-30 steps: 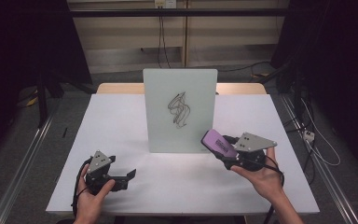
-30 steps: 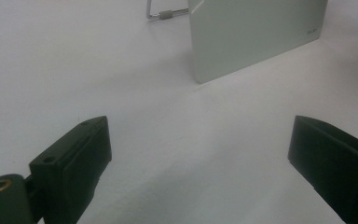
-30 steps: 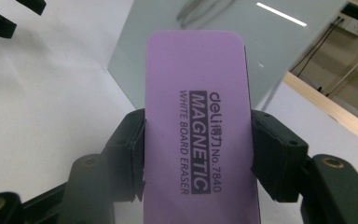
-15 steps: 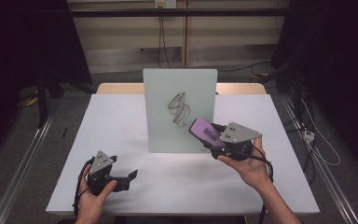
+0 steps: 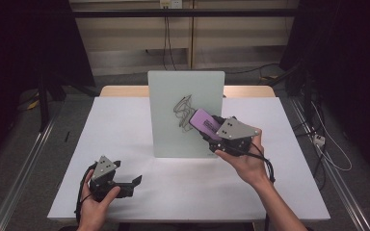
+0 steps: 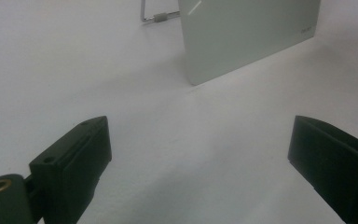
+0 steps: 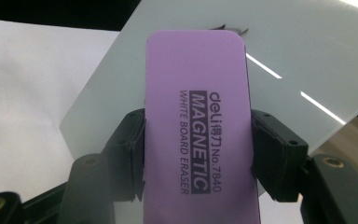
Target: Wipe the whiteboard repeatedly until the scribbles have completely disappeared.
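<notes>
A small whiteboard (image 5: 173, 96) stands upright on the white table (image 5: 125, 125), with a black scribble (image 5: 182, 107) on its face. My right gripper (image 5: 207, 129) is shut on a purple whiteboard eraser (image 5: 203, 122), held up against the board just right of and below the scribble. In the right gripper view both pads clamp the eraser's (image 7: 198, 126) sides, the whiteboard (image 7: 307, 60) close behind it. My left gripper (image 5: 134, 184) rests low near the table's front left, open and holding nothing. In the left gripper view its fingers (image 6: 74, 158) stand wide apart, with the whiteboard's (image 6: 247, 37) lower corner ahead.
A wire stand foot (image 6: 158, 17) props the board from behind. A wooden strip (image 5: 120, 90) runs along the table's far edge. Metal rails (image 5: 19, 168) flank the table on the floor, and cables (image 5: 327, 149) trail at the right.
My right gripper has carried the eraser up and leftward, from beside the board's right edge onto its face near the scribble. The left gripper has stayed put.
</notes>
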Motion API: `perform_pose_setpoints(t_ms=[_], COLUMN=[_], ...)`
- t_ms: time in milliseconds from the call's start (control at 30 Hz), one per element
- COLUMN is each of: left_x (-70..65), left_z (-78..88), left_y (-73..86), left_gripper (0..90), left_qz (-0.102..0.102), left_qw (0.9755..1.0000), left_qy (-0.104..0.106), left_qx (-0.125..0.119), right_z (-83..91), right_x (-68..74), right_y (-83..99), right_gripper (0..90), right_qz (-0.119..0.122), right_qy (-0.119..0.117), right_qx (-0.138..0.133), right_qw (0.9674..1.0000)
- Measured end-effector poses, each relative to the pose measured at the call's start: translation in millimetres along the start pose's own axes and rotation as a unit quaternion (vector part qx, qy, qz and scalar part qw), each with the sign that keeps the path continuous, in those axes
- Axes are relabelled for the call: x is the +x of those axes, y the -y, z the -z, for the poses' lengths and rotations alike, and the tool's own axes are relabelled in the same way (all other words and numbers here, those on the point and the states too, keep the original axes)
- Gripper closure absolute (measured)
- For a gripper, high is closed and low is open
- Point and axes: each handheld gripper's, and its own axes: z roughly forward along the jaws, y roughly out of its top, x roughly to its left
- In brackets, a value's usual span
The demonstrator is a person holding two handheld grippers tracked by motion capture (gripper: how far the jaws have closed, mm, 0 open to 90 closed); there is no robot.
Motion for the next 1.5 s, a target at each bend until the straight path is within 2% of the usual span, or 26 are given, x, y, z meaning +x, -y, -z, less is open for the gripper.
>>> perform_pose_setpoints(t_ms=[100, 333, 667, 867, 1000, 1167, 1500], left_x=[0.1, 0.2, 1.0, 0.9, 1.1, 0.5, 0.5], left_z=[-0.7, -0.7, 0.6, 0.6, 1.2, 1.0, 0.6], left_y=[0.4, 0.5, 0.6, 0.6, 0.9, 0.7, 1.0], left_gripper=[6.0, 6.0, 5.8, 5.8, 5.8, 5.8, 5.9], left_qz=[0.005, 0.004, 0.006, 0.006, 0.006, 0.005, 0.006], left_qw=[1.0000, 1.0000, 1.0000, 1.0000, 1.0000, 1.0000, 1.0000], left_qy=[-0.001, 0.000, 0.001, 0.002, 0.003, 0.004, 0.002], left_qx=[-0.005, -0.003, -0.002, -0.001, -0.004, -0.001, -0.001], right_z=[-2.5, -13.8, -27.8, -33.9, -37.9, -41.5, -49.1], right_x=[-2.9, -9.9, -16.7, -20.0, -19.2, -22.7, -22.6], right_y=[-3.8, -17.0, -38.8, -46.2, -47.0, -46.8, -48.1], right_gripper=[40.9, 41.0, 41.0, 41.0, 41.0, 41.0, 41.1], right_qz=[0.002, 0.006, 0.012, 0.013, 0.026, 0.017, 0.018], right_qy=[0.011, 0.012, 0.038, 0.044, 0.044, 0.052, 0.059], right_qx=[-0.004, -0.009, -0.019, -0.024, -0.010, -0.010, -0.009], right_qw=[0.9999, 0.9999, 0.9990, 0.9987, 0.9986, 0.9985, 0.9980])
